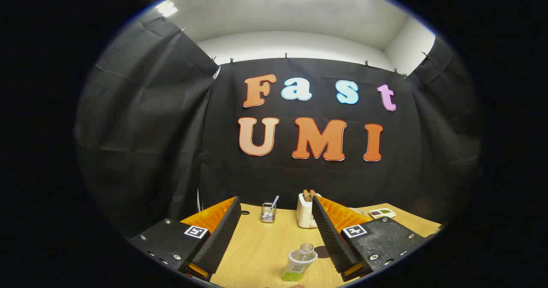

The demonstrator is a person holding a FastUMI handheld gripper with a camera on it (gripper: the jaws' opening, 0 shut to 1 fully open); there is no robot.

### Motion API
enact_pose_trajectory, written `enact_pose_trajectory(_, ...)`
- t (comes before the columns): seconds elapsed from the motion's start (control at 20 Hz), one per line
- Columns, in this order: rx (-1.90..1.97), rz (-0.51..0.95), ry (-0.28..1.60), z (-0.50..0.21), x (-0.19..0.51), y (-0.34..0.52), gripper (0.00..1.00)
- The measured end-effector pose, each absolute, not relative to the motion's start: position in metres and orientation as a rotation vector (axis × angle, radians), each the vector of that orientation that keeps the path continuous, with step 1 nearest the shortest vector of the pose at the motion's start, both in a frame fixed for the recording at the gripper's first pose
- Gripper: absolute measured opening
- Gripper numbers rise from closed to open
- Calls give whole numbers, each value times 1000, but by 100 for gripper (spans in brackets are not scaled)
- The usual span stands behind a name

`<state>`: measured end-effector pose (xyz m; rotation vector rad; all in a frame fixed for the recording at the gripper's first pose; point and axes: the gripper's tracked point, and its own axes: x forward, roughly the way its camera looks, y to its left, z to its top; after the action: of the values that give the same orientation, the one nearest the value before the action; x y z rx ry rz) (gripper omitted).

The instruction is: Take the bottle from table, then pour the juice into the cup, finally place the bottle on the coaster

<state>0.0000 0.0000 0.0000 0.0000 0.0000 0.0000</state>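
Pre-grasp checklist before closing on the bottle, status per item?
1. Gripper open: ok, fingers spread wide.
2. Bottle between the fingers: ok, nearer the right one, neither touching.
3. Bottle upright on table: ok.
4. Bottle cap off: ok, neck looks open.
5. Juice level: ok, a green layer at the bottom.
6. Cup and coaster located: cannot tell; beyond the fingers I make out a toaster, a glass jar and a small dish.

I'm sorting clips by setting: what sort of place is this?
Probably a staged recording booth, not a real kitchen: black cloth walls clipped up around a light wooden table with a cream toaster and a small clear open bottle of green juice. The gripper is open.
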Motion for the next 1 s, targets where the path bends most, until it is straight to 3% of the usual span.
enact_pose_trajectory(1.0, -18, -54, -17, -2, -14, -12, 98)
